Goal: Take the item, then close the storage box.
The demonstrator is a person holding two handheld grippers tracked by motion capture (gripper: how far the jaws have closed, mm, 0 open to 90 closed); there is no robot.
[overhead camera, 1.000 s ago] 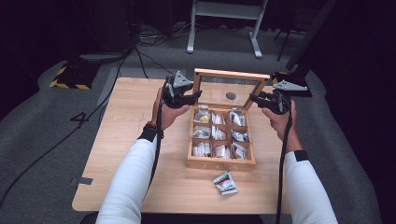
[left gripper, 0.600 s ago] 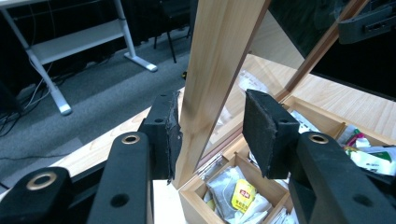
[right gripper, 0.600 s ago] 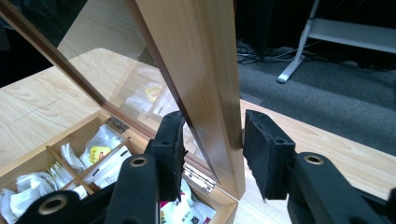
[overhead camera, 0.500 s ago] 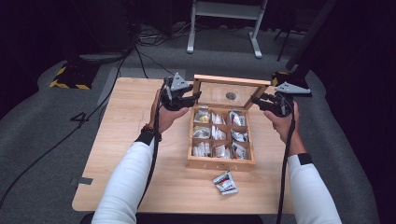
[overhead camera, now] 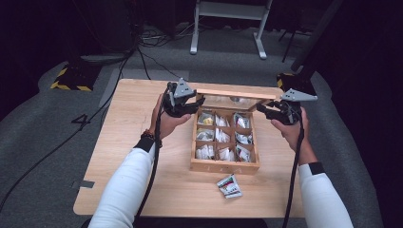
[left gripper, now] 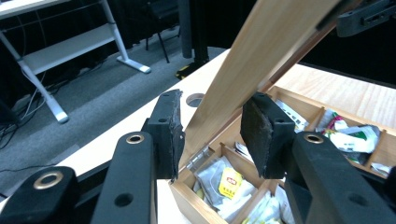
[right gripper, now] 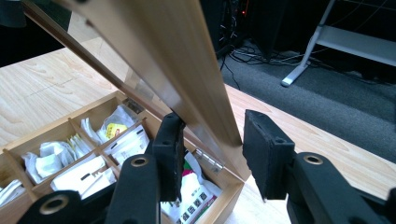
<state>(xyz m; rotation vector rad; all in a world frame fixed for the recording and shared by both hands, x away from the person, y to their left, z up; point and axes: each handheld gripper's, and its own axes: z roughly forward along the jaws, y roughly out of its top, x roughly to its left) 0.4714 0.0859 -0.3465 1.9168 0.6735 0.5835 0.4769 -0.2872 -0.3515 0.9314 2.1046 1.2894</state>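
A wooden box (overhead camera: 223,166) with several compartments of tea bags (overhead camera: 221,135) stands on the table. Its glass-paned lid (overhead camera: 233,92) is raised on hinges at the far side. My left gripper (overhead camera: 192,105) is at the lid's left rail. In the left gripper view the rail (left gripper: 261,56) runs between the pads of the left gripper (left gripper: 212,135), whose jaws have just been closing onto it. My right gripper (overhead camera: 261,108) is shut on the lid's right rail. That rail (right gripper: 187,56) fills the gap between the jaws of the right gripper (right gripper: 212,154).
Two loose tea packets (overhead camera: 229,185) lie on the wooden table (overhead camera: 123,190) in front of the box. A round hole (left gripper: 195,99) is in the tabletop behind the box. Cables and a white stand (overhead camera: 228,9) are on the floor beyond the far edge.
The lid's top edge has swung toward the near side, over the box. Both grippers came with it, the right one moving more.
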